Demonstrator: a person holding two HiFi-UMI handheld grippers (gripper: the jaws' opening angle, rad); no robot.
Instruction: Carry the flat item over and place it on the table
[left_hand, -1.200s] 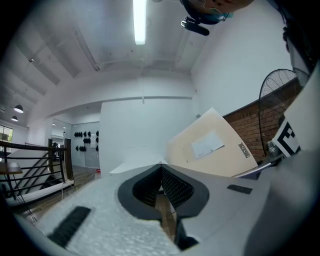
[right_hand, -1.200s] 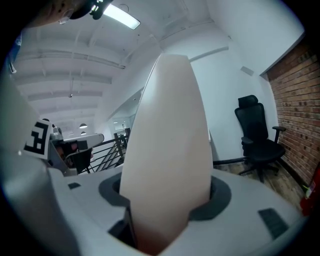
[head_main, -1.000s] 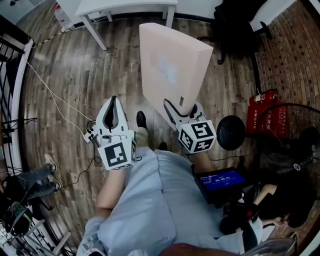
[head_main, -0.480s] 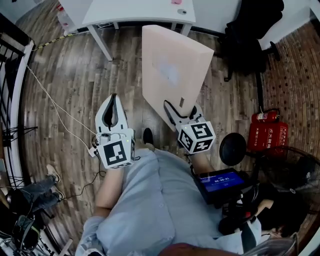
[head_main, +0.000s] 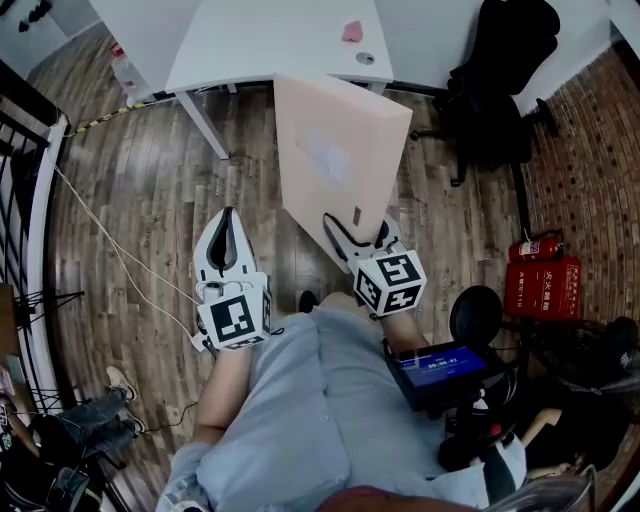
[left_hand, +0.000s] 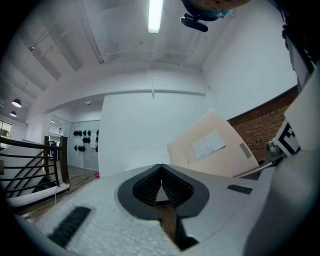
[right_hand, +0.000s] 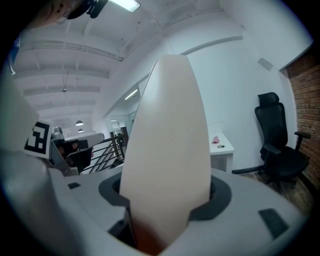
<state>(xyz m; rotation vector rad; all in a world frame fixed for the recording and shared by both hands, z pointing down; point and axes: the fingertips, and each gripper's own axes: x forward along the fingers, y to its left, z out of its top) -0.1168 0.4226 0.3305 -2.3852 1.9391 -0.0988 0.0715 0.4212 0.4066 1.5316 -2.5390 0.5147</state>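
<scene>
step: carry in progress, nothing set down yet
flat item: in the air above the wood floor, tilted up and away from the person; in the head view its far edge overlaps the near edge of the white bench
right gripper: jaws partly apart, clamped on the item's near lower edge; this is the only grip
left gripper: jaws together, nothing between them; held alongside, apart from the item
how to do it well: one edge grip on a wide panel means a long lever, so I'd move slowly with a steady wrist. Get it fully over bare bench top, clear of the pink scrap and the small round object at the near right. Level it, land the far edge first, and open the jaws only once the bench carries it. Left gripper is free to steady the loose edge if it droops.
hidden: the item fills the right gripper view, so most of the bench is blocked there; only a corner shows
cut off: far side of the bench, at the top of the head view
unclear: print on the pale label; whether the item is a stiff board or a padded envelope
</scene>
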